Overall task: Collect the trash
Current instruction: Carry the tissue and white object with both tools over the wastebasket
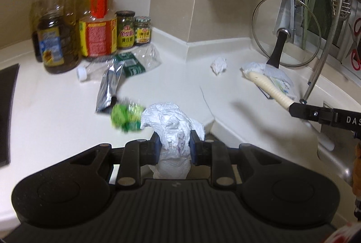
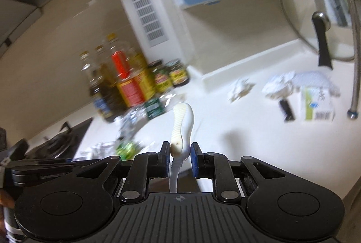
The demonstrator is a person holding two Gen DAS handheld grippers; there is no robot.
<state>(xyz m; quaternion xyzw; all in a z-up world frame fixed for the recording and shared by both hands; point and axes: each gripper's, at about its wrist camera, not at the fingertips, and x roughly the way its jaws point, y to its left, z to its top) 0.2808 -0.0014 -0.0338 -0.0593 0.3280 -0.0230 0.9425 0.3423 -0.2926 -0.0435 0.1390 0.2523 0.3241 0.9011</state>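
My left gripper (image 1: 174, 148) is shut on a white plastic bag (image 1: 173, 127), bunched between the blue pads above the counter's front edge. A blurred green wrapper (image 1: 126, 115) hangs at the bag's left side. My right gripper (image 2: 180, 153) is shut on a cream ribbed handle (image 2: 181, 123); it also shows in the left wrist view (image 1: 268, 86). Loose trash lies on the white counter: a crumpled tissue (image 1: 218, 65), a silver foil pouch (image 1: 110, 87), a crushed clear bottle (image 1: 126, 64), a crumpled paper (image 2: 278, 87) and a small carton (image 2: 315, 105).
Oil bottles (image 1: 56, 24) and sauce jars (image 1: 133, 29) stand at the back left corner. A glass pot lid (image 1: 286, 30) leans on the wall at right. A black stove (image 1: 6, 112) is at far left. A metal faucet pipe (image 1: 325, 44) and sink edge are at right.
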